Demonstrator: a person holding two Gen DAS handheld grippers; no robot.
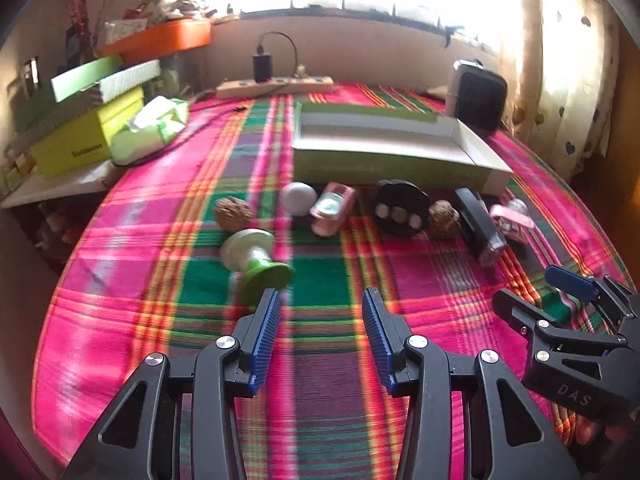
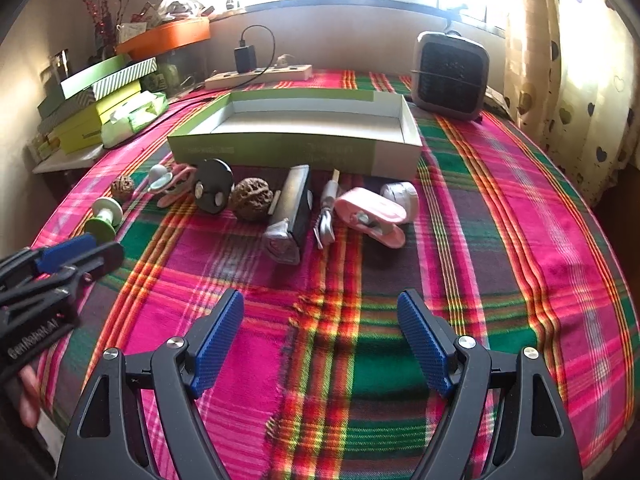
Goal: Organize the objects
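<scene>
Both claws hover low over the plaid cloth [image 2: 520, 216] on the counter, nothing held. My left claw [image 1: 320, 320] has its blue pads spread apart with only cloth between them. My right claw [image 2: 320, 332] is likewise spread wide and carries nothing; it also shows at the right edge of the left wrist view.

The open green-sided box [image 2: 296, 148] sits near the far middle of the counter, interior white, nothing visible inside it. The items to be sorted lie in a rough row just in front of its near wall:
- green-and-white spool-shaped piece [image 1: 256, 260], lying on its side, nearest my left claw and just ahead of its left pad
- walnut [image 1: 233, 212] just behind it
- white ball [image 1: 298, 198]
- pink clip-like item [image 1: 331, 208], touching the ball
- black disc with pale round spots [image 1: 400, 208], tilted up
- second walnut [image 2: 251, 199], beside the disc
- black and silver block-shaped device [image 2: 292, 212], long axis pointing toward me
- small silver tool [image 2: 327, 216]
- pink device [image 2: 372, 216]
- white roll [image 2: 400, 196] behind it

A power strip [image 2: 260, 74] with a charger plugged in lies behind the box. A small grey heater-like unit [image 2: 450, 74] stands at the far right.
</scene>
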